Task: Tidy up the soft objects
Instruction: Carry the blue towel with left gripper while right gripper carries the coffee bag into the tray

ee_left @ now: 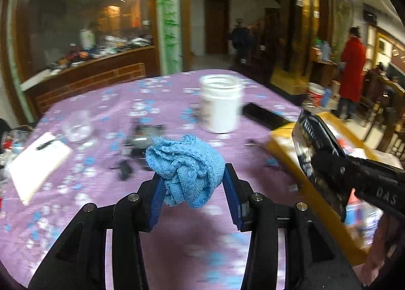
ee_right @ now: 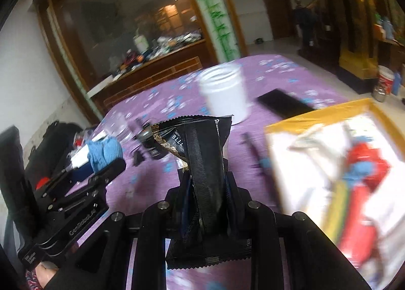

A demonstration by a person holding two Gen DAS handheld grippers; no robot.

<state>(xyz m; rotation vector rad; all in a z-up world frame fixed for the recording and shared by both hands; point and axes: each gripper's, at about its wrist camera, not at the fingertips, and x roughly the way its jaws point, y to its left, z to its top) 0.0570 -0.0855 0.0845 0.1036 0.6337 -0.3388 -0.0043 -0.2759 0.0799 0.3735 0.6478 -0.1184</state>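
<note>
- Blue knitted cloth: bunched into a ball, being carried above the purple flowered tablecloth, on the near side of the white jar.
- Left gripper: its blue pads are clenching the cloth from both sides; loose folds are hanging out below the pads.
- Black foil packet: standing upright, crumpled at the waist, being held nearer the camera than the white jar.
- Right gripper: jaws are closing tight on the packet's lower half.
- Yellow-rimmed box: sitting to the right of the white jar, already containing red, white and yellow soft items; judged to be the drop-off.
- Clear cup, notepad with pen, dark flat slab: lying left, farther left and right of the jar.
- Risk: the cloth is being held by few folds and could be slipping free mid-carry.
- Risk: both tools are converging near the box and could be colliding or clipping the jar.
</note>
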